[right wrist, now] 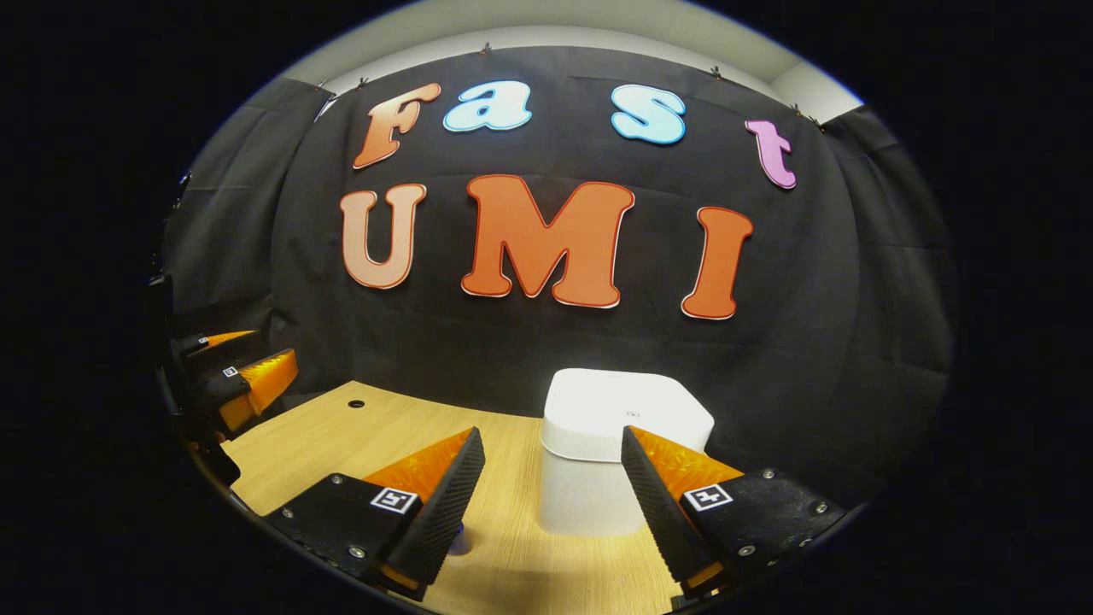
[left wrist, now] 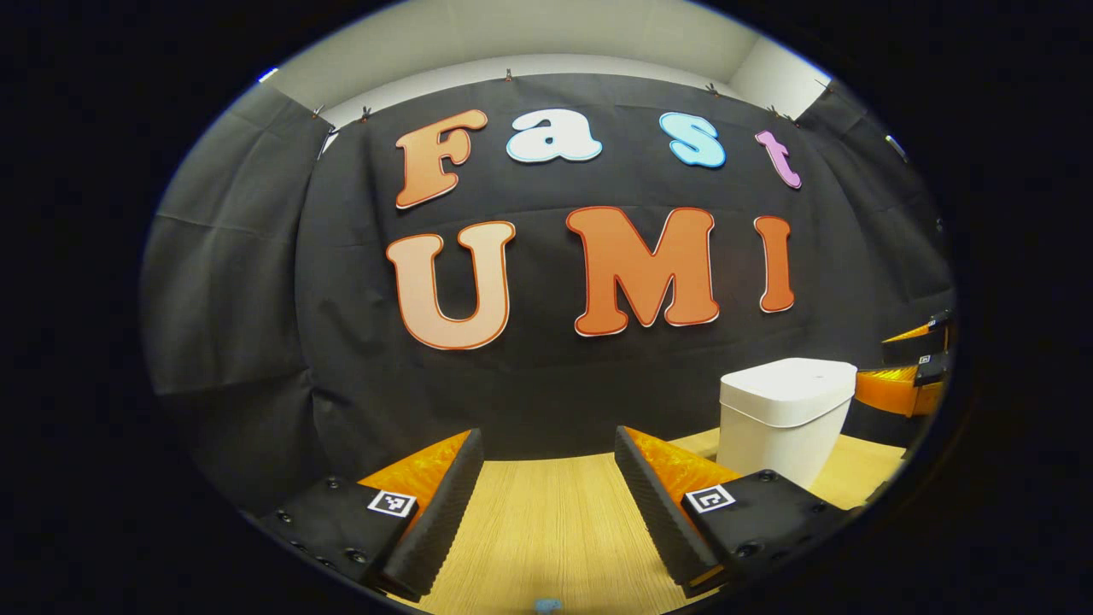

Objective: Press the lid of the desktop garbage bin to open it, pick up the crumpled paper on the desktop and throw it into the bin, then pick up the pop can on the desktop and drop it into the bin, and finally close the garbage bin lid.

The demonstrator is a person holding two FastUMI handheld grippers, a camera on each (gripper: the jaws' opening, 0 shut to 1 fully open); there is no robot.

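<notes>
Right gripper (right wrist: 551,444): jaws apart, nothing between fingers, above wooden table (right wrist: 384,427). White bin (right wrist: 598,427), lid closed, stands just ahead, slightly right of ctr. Left gripper (right wrist: 248,376) at far left edge.

No legible text was noted. Square coded markers (left wrist: 392,503) were seen on the left gripper (left wrist: 546,434) and right gripper (right wrist: 551,433); nothing could be read from them.
</notes>
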